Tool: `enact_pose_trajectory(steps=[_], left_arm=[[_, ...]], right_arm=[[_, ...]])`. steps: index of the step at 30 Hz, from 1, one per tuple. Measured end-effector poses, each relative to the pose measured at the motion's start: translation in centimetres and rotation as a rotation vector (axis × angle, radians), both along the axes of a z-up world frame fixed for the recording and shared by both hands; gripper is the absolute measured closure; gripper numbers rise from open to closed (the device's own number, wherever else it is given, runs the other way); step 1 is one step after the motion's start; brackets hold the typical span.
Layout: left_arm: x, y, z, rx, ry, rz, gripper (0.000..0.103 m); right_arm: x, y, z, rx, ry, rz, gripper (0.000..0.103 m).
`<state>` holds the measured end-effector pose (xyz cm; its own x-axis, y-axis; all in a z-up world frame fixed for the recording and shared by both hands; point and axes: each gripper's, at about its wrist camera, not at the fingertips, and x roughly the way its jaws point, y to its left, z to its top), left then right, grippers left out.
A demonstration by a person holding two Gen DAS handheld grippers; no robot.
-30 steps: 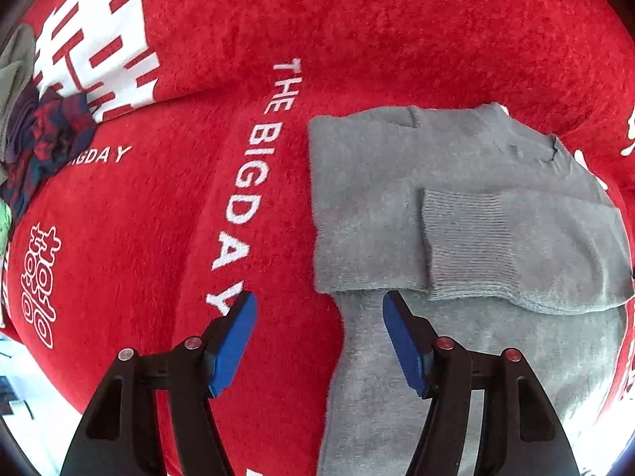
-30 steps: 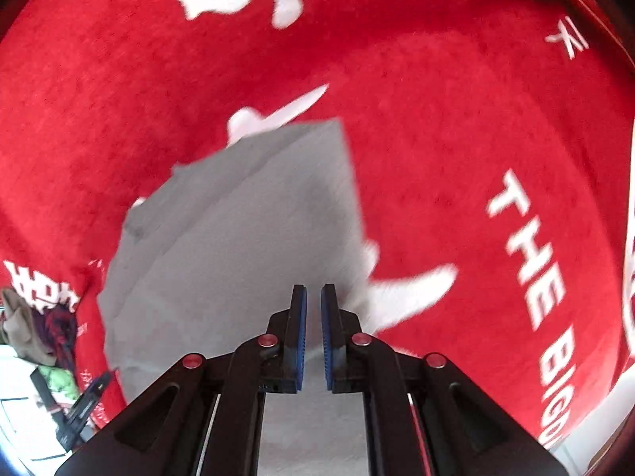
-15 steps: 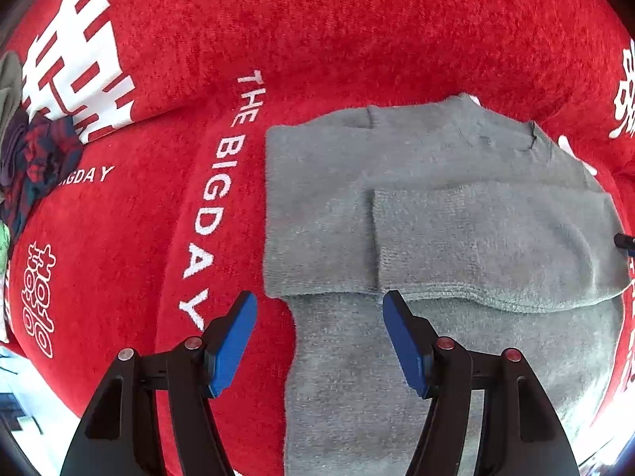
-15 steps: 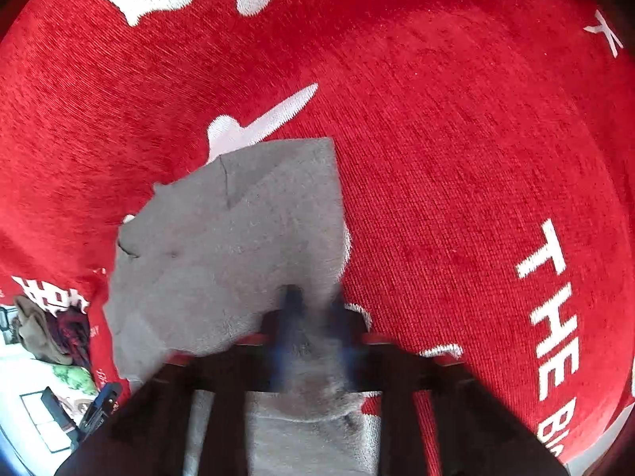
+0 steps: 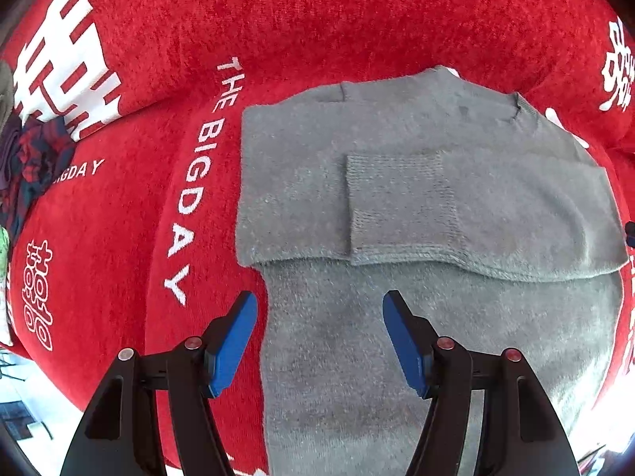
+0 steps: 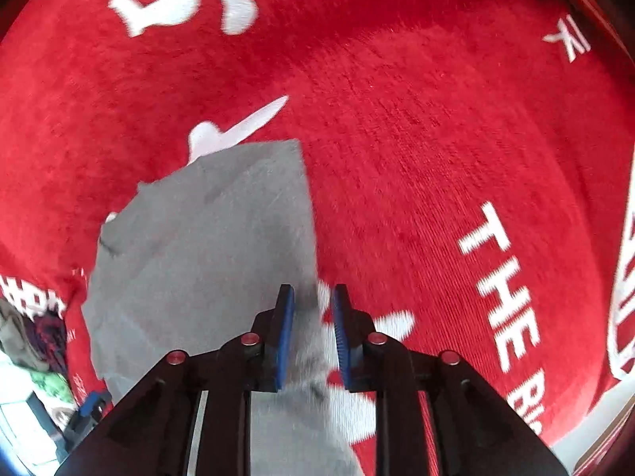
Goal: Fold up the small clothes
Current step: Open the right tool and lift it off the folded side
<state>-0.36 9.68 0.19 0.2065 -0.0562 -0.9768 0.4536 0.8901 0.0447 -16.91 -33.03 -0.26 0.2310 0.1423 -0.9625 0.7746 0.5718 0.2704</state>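
Note:
A small grey knit sweater (image 5: 416, 206) lies flat on the red cloth, with both sleeves folded across its chest; the ribbed cuff (image 5: 397, 202) lies in the middle. My left gripper (image 5: 319, 337) is open and empty, hovering over the sweater's lower left edge. In the right wrist view the sweater (image 6: 206, 254) lies ahead and to the left. My right gripper (image 6: 311, 325) is partly open over the sweater's right edge, with grey fabric between its jaws but not pinched.
The red plush cloth (image 5: 119, 218) with white lettering covers the surface. A pile of dark patterned and grey clothes (image 5: 27, 158) sits at its left edge, also in the right wrist view (image 6: 35, 337). The cloth's front edge is close below both grippers.
My right gripper was shut and has opened partly, letting go of the sweater's sleeve. The left gripper has shifted right over the sweater's lower edge, still open.

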Motion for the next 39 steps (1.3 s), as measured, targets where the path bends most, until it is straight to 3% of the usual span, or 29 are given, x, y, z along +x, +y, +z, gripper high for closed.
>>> enact_pose_trajectory(steps=[2,6,8,10,11,13,23,32,39], left_arm=[[-0.3,-0.1,0.3,0.0,0.009,0.0,0.036],[-1.0,-0.4,0.7,0.009,0.029,-0.001,0.036],[-1.4,-0.4,0.6,0.006,0.05,0.001,0.035],[-1.7,-0.5,0.5,0.008,0.058,0.001,0.01],[-2.0,-0.5,0.6,0.008,0.045,0.004,0.001],[-2.4,-0.6,0.7,0.01,0.021,-0.003,0.001],[-3.8,-1.9,-0.1,0.064,0.061,-0.03,0.001],[-6.3,-1.6,-1.1,0.091,0.138,0.042,0.001],[-9.5,0.5,-1.2,0.069,0.164,0.1,0.001]], right_arm=[[-0.4,1.2,1.1,-0.004,-0.015,0.018,0.043],[-0.7,4.1,2.3,0.022,-0.041,0.068,0.04],[-0.9,5.3,2.3,0.055,-0.045,0.09,0.032],[-0.9,6.7,2.0,0.087,-0.045,0.109,0.027],[-1.0,7.2,1.9,0.1,-0.047,0.118,0.027],[-1.2,8.4,1.5,0.126,-0.044,0.137,0.025],[-1.7,12.0,-0.3,0.246,-0.039,0.213,0.021],[-2.5,13.0,-1.3,0.335,-0.036,0.311,0.021],[-4.2,13.5,-2.1,0.388,-0.053,0.359,0.021]])
